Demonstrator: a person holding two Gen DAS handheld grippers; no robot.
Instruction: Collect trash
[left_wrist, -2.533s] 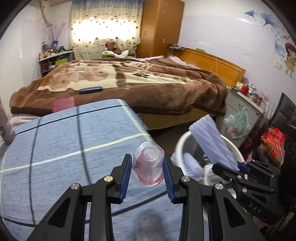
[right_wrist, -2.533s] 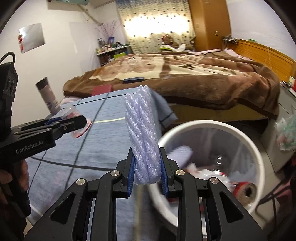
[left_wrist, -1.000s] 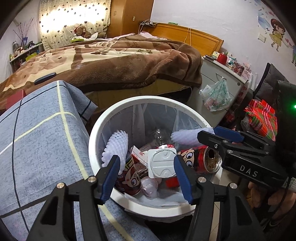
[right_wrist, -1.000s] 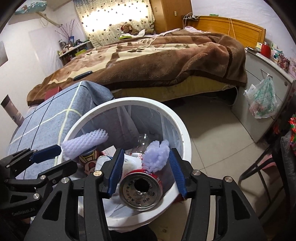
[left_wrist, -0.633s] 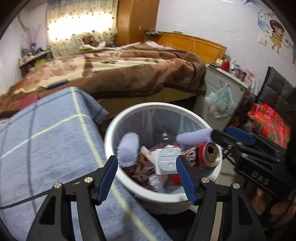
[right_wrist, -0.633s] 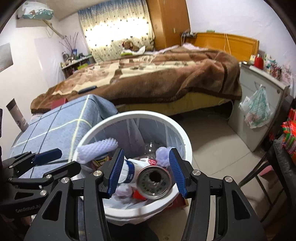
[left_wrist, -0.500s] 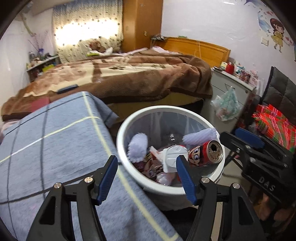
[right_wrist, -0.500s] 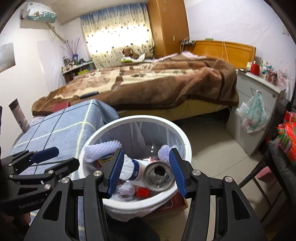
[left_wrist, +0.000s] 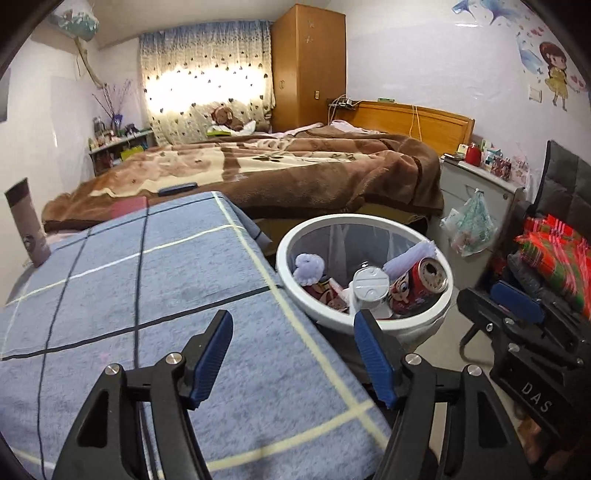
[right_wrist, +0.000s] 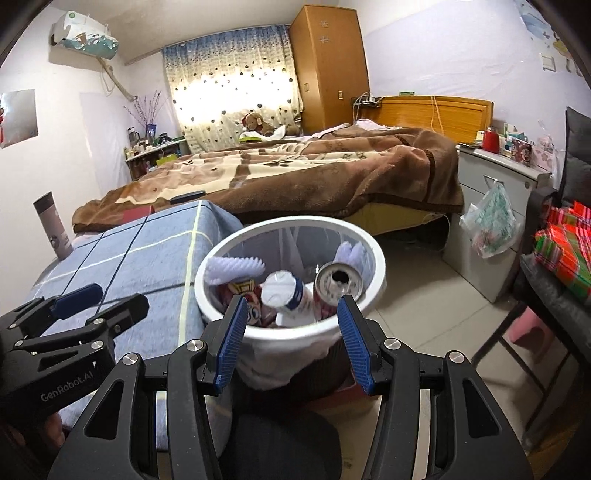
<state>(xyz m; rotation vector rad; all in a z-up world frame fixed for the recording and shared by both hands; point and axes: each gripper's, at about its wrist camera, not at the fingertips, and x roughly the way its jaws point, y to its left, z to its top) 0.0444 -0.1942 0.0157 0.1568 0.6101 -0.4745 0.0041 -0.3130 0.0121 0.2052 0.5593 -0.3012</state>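
The left gripper (left_wrist: 293, 354) has its blue-padded fingers (left_wrist: 210, 350) spread wide with nothing between them; its jaws have just been opening. Below and between them lies only the blue checked blanket (left_wrist: 147, 280). Ahead of the right-hand finger, just past its tip, stands the white trash bin (left_wrist: 291, 236) beside the blanket's edge.

The right gripper (right_wrist: 290, 338) also stands open and empty, its fingers (right_wrist: 351, 339) framing the near rim of the trash bin (right_wrist: 376, 266), which sits directly ahead and slightly below them.

Inside the bin, beyond the right gripper's fingertips, lie a red drink can (right_wrist: 338, 282) with its open top facing up, a white plastic bottle (right_wrist: 284, 291) leaning just left of the can, a purple foam net sleeve (right_wrist: 236, 267) toward the left wall, and a second purple foam sleeve (right_wrist: 349, 254) against the far right wall. A cartoon-printed wrapper (right_wrist: 243, 291) shows under the left sleeve.

From the left wrist, the right gripper's black body (left_wrist: 524, 350) sits to the right of the bin; from the right wrist, the left gripper (right_wrist: 85, 302) hangs over the blanket to the left.
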